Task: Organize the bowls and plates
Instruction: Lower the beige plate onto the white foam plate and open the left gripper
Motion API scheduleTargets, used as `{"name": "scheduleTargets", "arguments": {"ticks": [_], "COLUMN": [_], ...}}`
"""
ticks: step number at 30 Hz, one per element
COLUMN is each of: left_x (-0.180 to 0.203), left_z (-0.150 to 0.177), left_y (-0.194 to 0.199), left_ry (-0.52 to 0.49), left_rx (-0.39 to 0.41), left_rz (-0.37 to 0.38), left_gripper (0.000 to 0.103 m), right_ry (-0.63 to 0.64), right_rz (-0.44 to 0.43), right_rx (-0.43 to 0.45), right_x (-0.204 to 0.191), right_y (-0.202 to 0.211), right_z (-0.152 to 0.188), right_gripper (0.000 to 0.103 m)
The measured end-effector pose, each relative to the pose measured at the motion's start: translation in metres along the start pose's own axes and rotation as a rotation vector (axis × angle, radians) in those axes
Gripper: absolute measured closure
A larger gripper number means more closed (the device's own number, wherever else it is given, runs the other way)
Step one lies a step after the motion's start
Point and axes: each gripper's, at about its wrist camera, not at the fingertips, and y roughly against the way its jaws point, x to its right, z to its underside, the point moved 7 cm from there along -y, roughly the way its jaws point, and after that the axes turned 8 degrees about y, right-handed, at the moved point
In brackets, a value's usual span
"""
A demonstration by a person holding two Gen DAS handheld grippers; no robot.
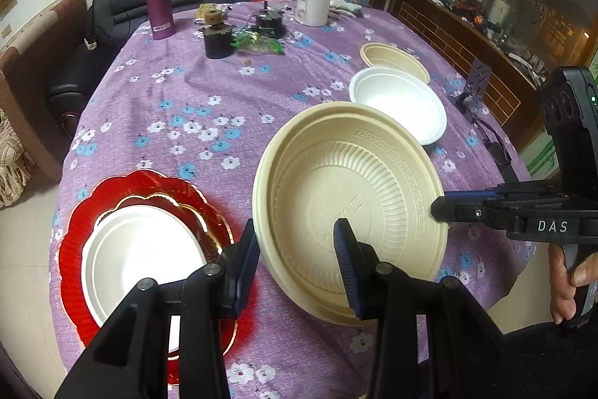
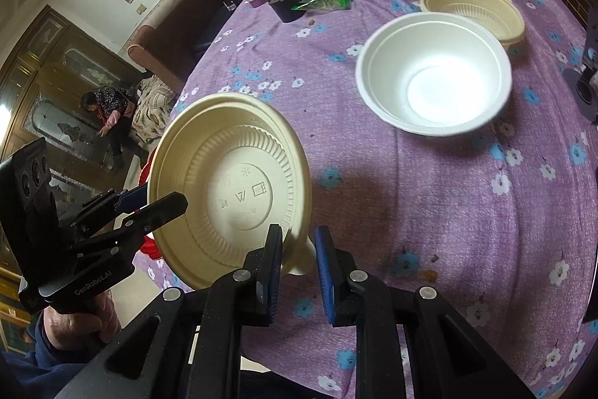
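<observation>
**Two grippers, one light bowl**

Both jaws were clamped on the beige bowl (image 1: 347,208), held tilted above the table (image 1: 179,92): left gripper (image 1: 297,242) at its near rim, right gripper (image 2: 299,249) opposite. Thin, flexible plastic, probably; rim grips suited it.

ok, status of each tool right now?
Left tool: shut on the rim of the beige ribbed plastic bowl.
Right tool: shut on the same bowl's opposite rim.
</observation>
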Motion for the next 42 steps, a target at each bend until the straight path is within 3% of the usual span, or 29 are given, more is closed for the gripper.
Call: {"name": "scheduleTargets", "arguments": {"ticks": [32, 42], "left_x": [-0.107, -0.152], "left_z": [0.011, 0.022], "left_y": [0.049, 0.048], "left_ry": [0.203, 0.291], "left_rx": [0.086, 0.067], "left_rz": [-0.067, -0.098], "left_gripper": [0.064, 0.064], "right_ry": [0.178, 0.238], "right_rz": [-0.058, -0.067], "right_rx": [-0.057, -0.102], "right_x": [-0.098, -0.133], "right_y": [-0.047, -0.082], "right_z": [-0.041, -0.053], "right_gripper": [0.083, 0.083]}}
